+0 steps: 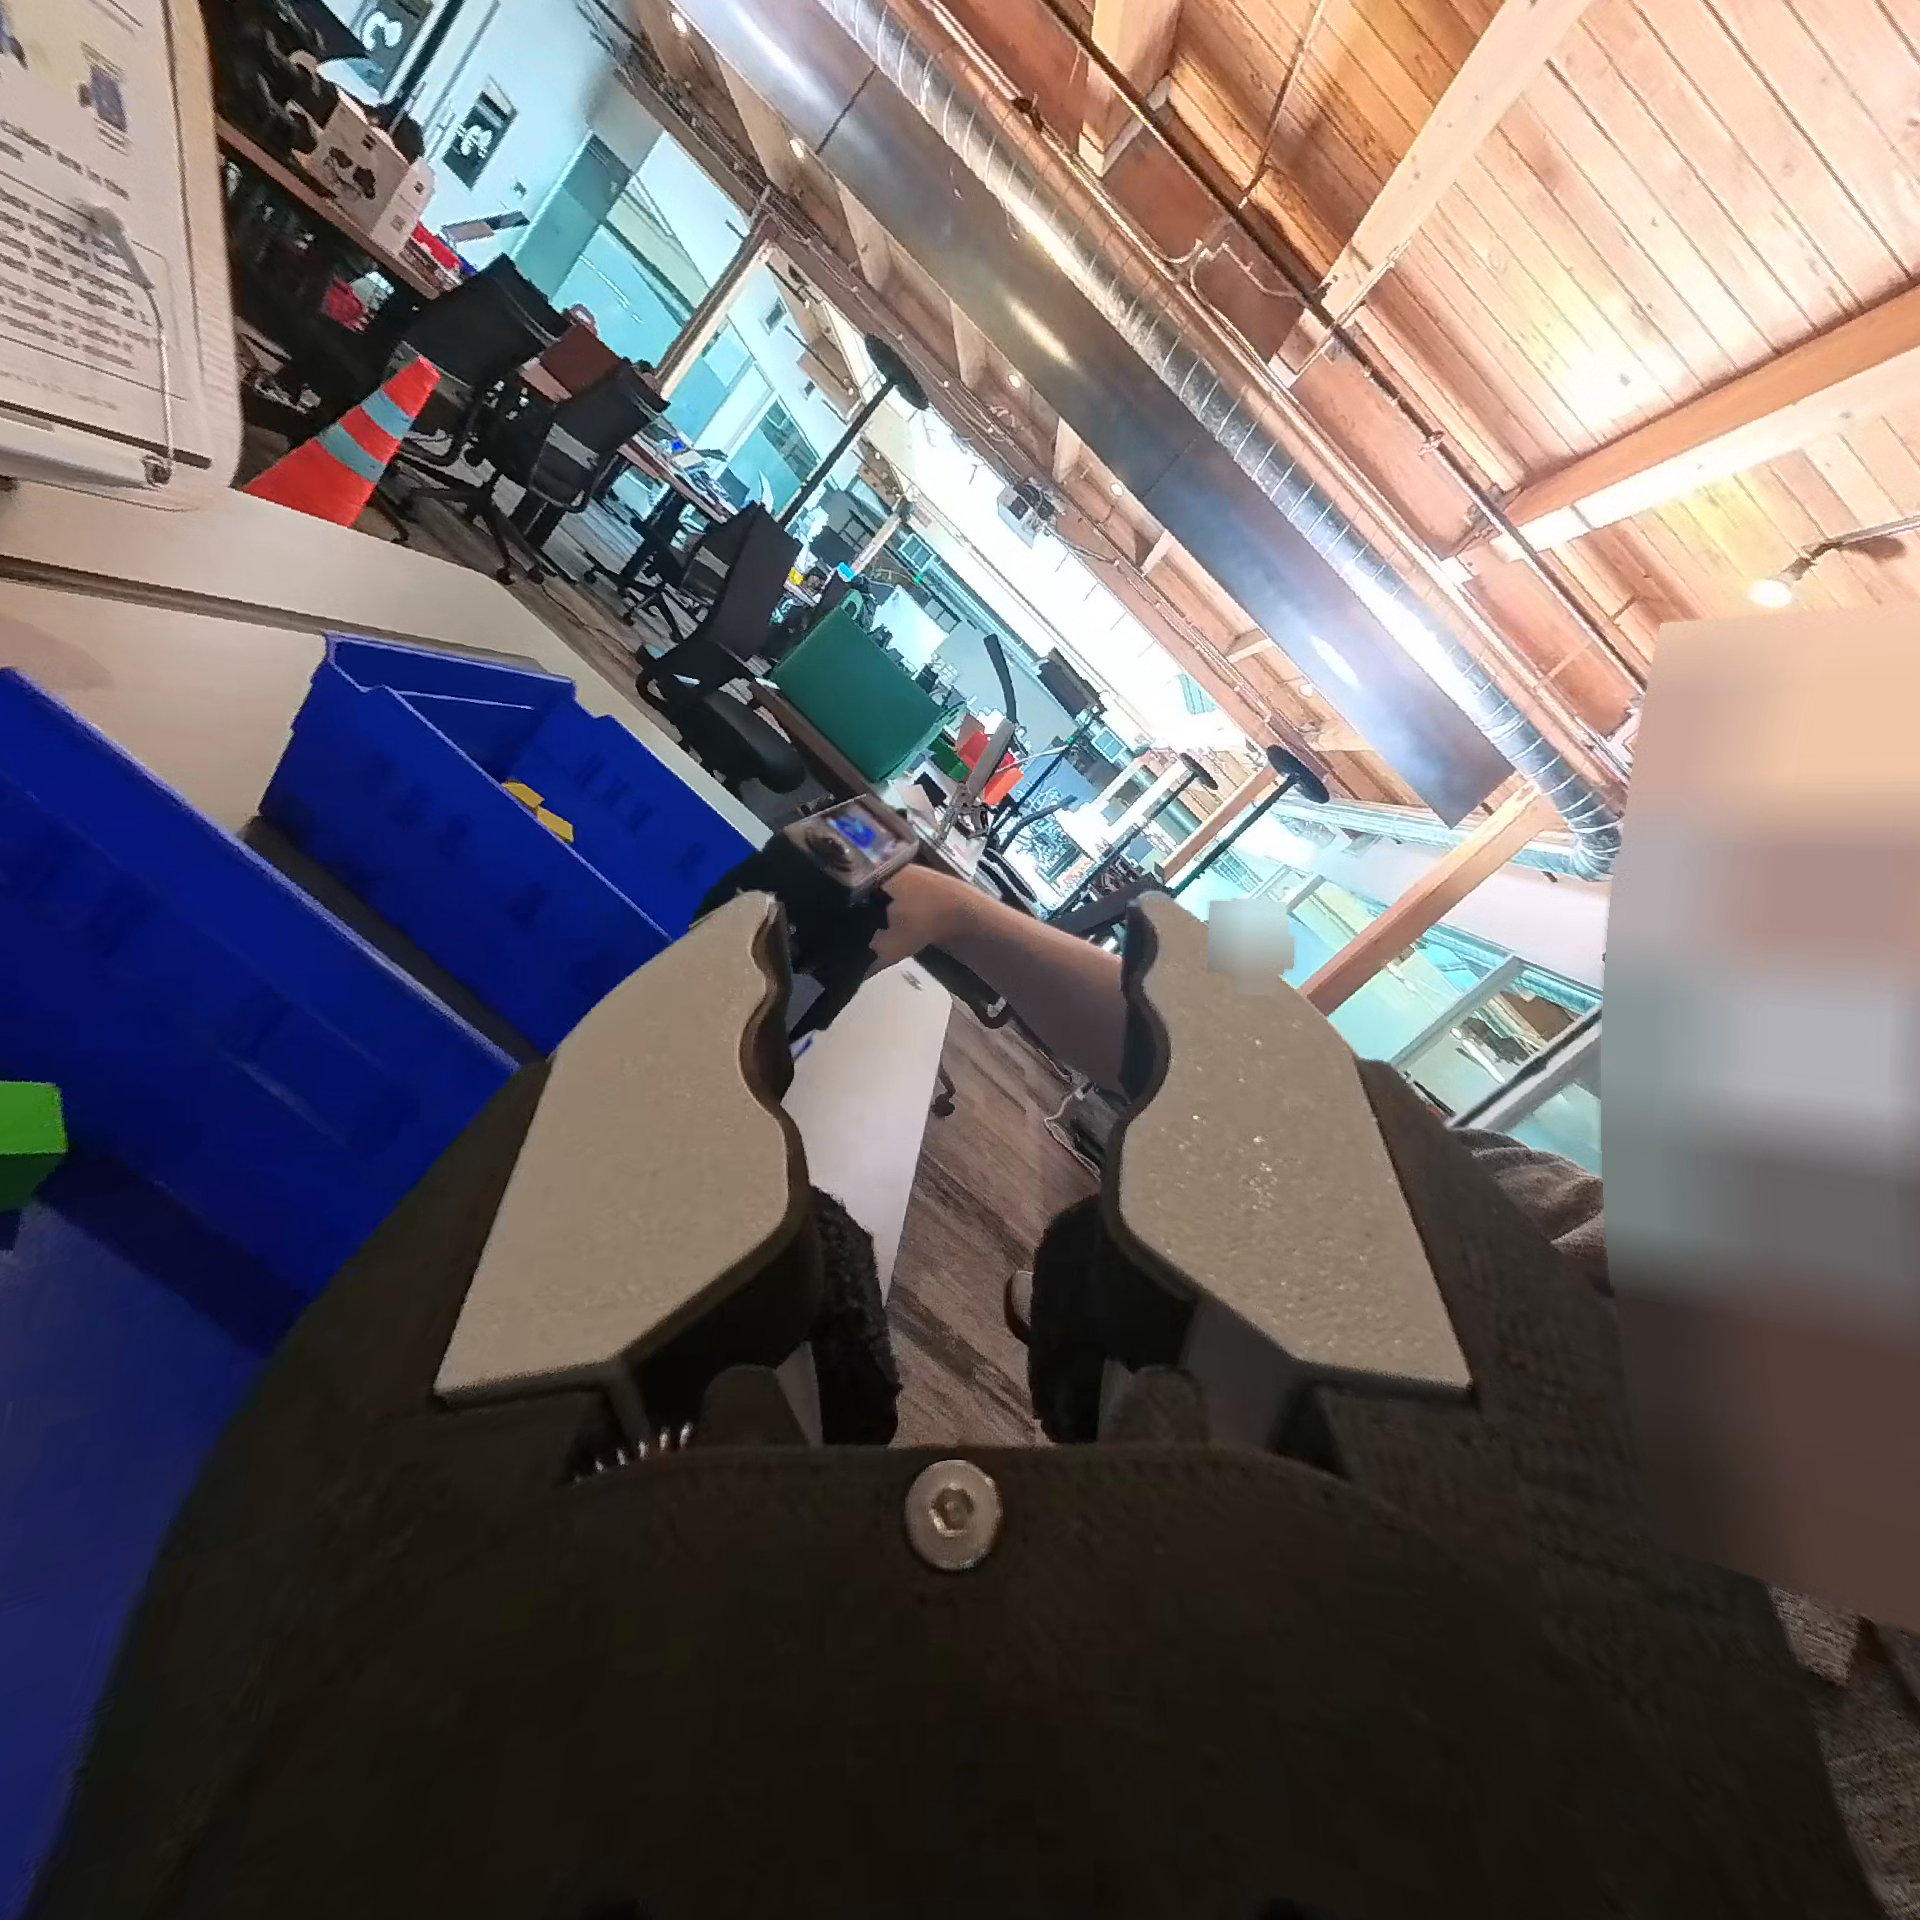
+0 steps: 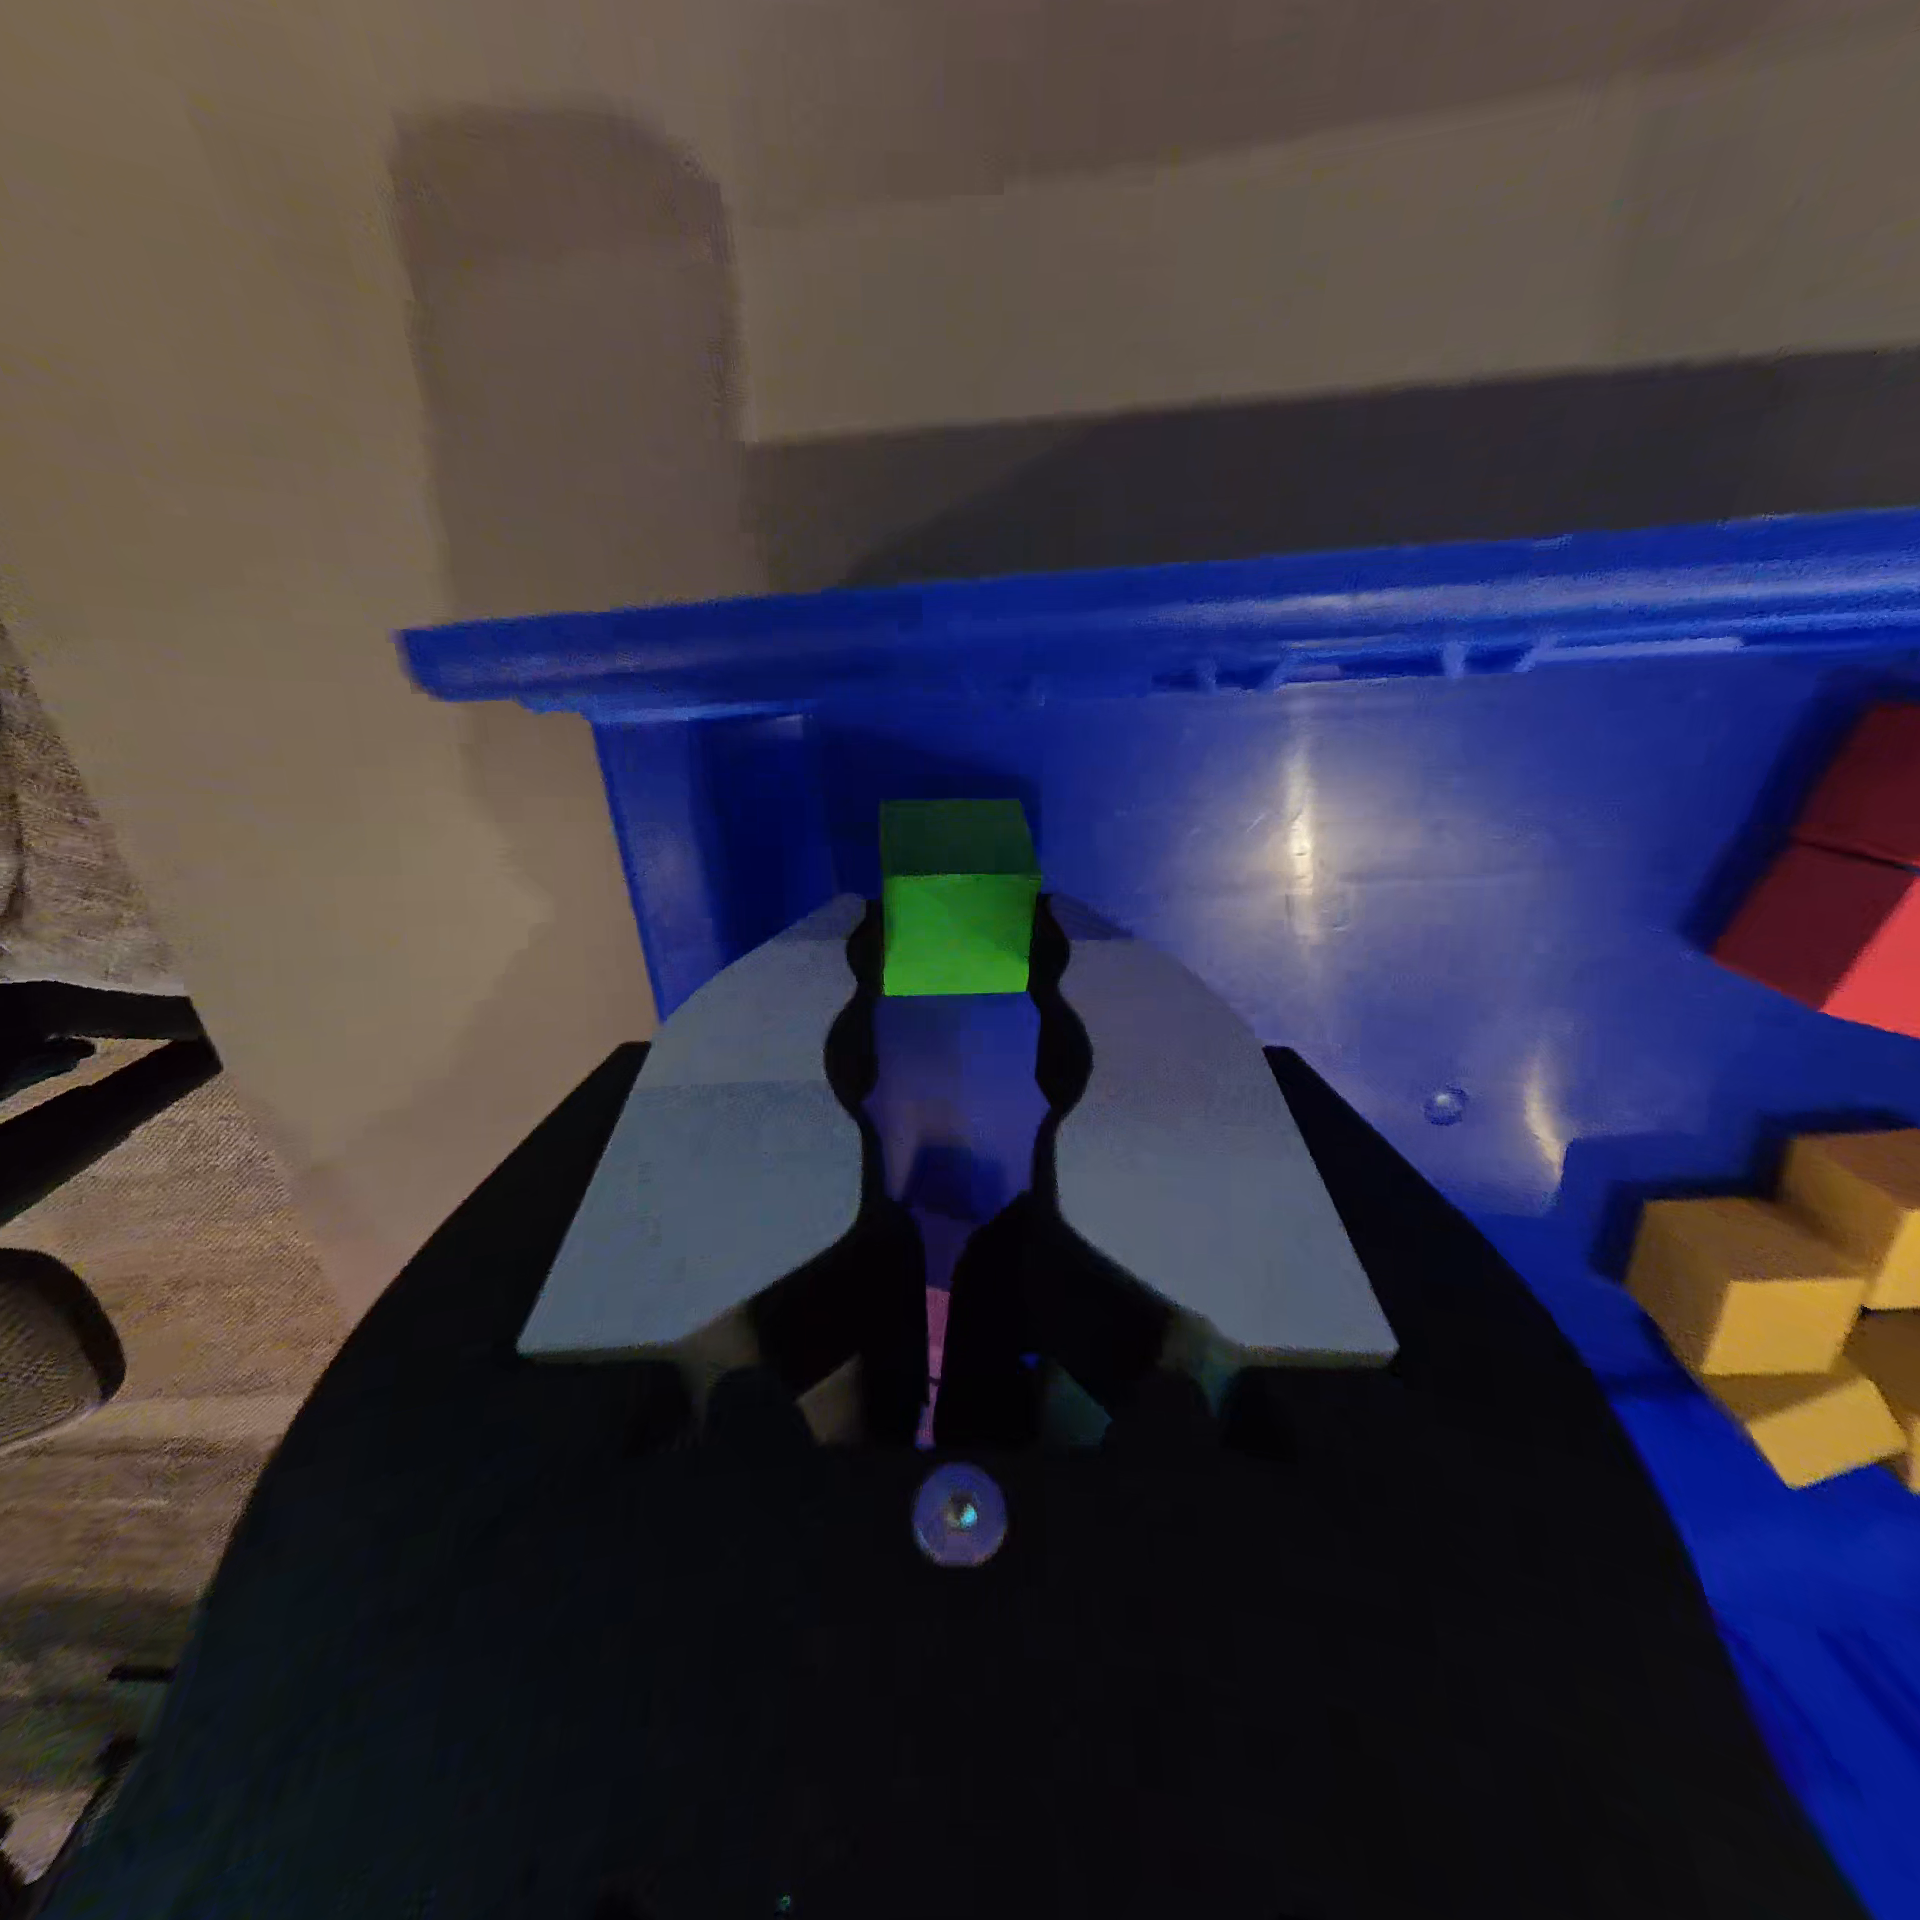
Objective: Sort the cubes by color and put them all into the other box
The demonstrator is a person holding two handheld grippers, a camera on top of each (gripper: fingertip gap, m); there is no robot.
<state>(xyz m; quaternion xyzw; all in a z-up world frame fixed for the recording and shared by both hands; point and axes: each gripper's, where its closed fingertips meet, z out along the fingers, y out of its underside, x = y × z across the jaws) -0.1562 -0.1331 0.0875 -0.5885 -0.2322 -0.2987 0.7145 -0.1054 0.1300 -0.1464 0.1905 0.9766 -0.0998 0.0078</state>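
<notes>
The right gripper (image 2: 956, 914) is inside a large blue bin (image 2: 1351, 935), with its jaws pinching a green cube (image 2: 954, 935) at the fingertips; the cube is held near the bin's far left corner, close to the back wall. To the right in the same bin lie red cubes (image 2: 1839, 914) against the wall and a cluster of yellow cubes (image 2: 1766, 1320) lower down, all well apart from the gripper. The left gripper (image 1: 956, 925) is tilted upward toward the wooden ceiling (image 1: 1558, 260), its jaws spread wide with nothing between them. Beyond its fingertips, a person's forearm (image 1: 997, 956) carrying a wrist-mounted camera (image 1: 852, 842) is visible. On the white worktop (image 1: 260, 644) to the left stands a smaller blue bin (image 1: 468, 790) holding a yellow block (image 1: 540, 810). An orange traffic cone (image 1: 353, 436) and office chairs (image 1: 727, 644) stand on the floor behind.
</notes>
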